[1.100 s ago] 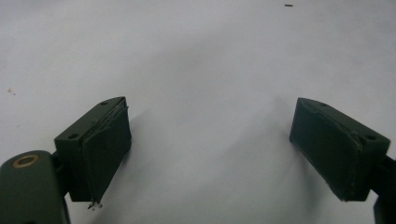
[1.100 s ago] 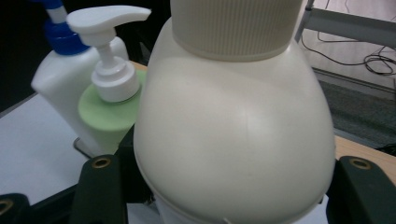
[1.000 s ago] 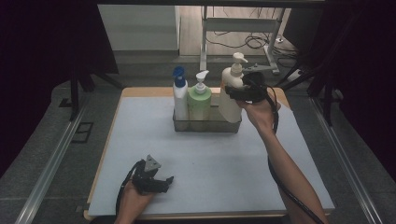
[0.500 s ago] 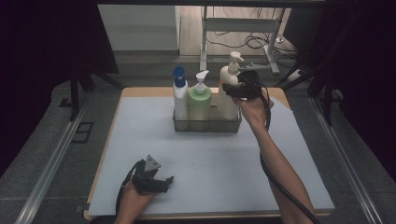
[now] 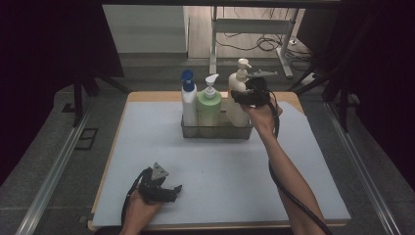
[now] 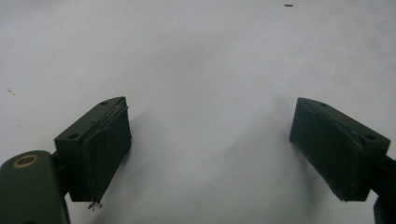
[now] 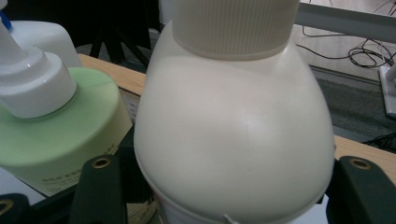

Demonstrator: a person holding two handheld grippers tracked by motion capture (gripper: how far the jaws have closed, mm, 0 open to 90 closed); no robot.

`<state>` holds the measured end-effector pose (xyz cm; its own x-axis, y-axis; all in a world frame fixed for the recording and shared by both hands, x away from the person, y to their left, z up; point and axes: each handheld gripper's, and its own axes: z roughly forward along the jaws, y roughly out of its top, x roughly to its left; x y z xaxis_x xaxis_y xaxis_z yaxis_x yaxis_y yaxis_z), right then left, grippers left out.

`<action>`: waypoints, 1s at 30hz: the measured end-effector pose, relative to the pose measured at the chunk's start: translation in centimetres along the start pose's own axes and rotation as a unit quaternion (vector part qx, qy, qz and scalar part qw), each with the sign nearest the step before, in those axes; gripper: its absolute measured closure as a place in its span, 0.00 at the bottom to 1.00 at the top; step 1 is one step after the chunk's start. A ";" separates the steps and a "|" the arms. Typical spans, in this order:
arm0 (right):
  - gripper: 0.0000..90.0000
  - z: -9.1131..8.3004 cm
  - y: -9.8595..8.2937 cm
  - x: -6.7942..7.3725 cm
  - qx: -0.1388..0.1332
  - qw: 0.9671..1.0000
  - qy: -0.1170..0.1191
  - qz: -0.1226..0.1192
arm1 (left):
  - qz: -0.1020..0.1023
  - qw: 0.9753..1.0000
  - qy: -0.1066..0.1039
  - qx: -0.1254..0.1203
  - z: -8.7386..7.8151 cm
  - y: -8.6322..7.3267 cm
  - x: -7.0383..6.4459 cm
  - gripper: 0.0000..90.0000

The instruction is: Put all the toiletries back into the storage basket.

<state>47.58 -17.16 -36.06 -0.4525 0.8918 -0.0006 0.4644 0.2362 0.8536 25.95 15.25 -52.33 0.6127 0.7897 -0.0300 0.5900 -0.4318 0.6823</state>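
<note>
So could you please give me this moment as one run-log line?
right gripper: jaws around cream pump bottle, grip unclear | bottle in clear tray | left gripper: open, idle on table

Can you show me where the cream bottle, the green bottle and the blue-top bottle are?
cream bottle (image 7: 233, 135), right gripper view, on its rounded shoulder below the ribbed cap.
green bottle (image 5: 208, 108), high view, on its green body under the white pump.
blue-top bottle (image 5: 188, 105), high view, on its white body below the blue top.

Nothing can be read. The green bottle (image 7: 56, 135) carries a line of small dark print low on its side in the right gripper view, perhaps a label, too blurred to make out.
</note>
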 end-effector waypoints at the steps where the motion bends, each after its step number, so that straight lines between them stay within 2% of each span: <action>1: 0.41 0.1 -0.1 0.0 0.001 1.000 0.000 0.000 | 0.000 1.000 0.000 0.000 0.0 0.0 0.0 0.14; 30: 0.41 1.8 -3.5 0.2 0.018 1.000 0.000 0.002 | 0.000 1.000 0.000 0.000 0.0 0.0 0.0 0.14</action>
<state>47.23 -17.14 -40.00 -0.4501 0.8930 0.0031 0.4931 0.2456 0.8346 25.94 15.25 -52.33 0.6128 0.7896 -0.0298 0.5898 -0.4319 0.6823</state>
